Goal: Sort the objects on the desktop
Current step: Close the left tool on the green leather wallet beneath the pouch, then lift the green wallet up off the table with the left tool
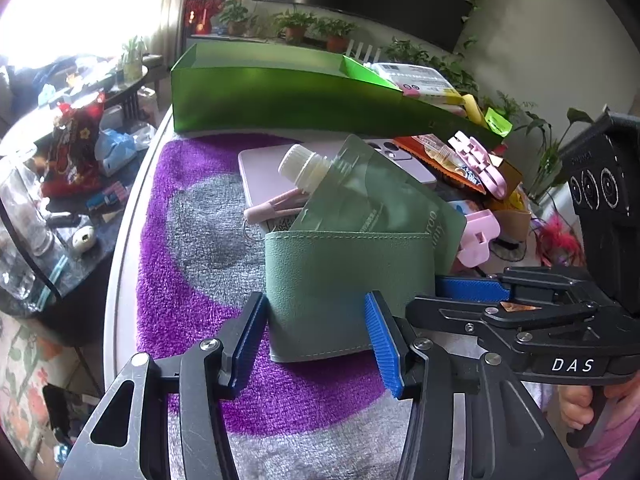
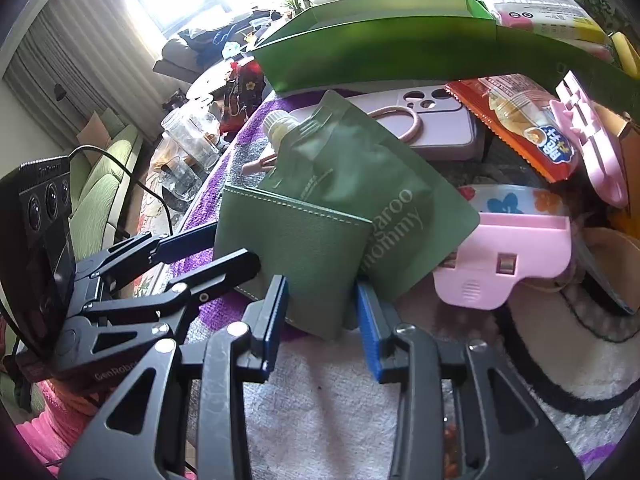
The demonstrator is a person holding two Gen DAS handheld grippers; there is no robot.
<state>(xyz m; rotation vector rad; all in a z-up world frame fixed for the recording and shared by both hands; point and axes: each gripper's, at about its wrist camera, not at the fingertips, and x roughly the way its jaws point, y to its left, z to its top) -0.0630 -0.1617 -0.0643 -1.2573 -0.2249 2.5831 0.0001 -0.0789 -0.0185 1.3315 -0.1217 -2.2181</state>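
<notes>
A green leather sleeve lies on the purple and grey towel, with a green spout pouch tucked in it. My left gripper is open, its blue pads on either side of the sleeve's near left part. My right gripper is open around the sleeve's near right corner, beside the pouch. The right gripper also shows in the left wrist view at the sleeve's right edge. A lilac phone case lies behind the pouch.
A long green box stands at the back with packets in its right end. An orange snack packet, pink clips and a floral roll crowd the right. The table edge drops off at left.
</notes>
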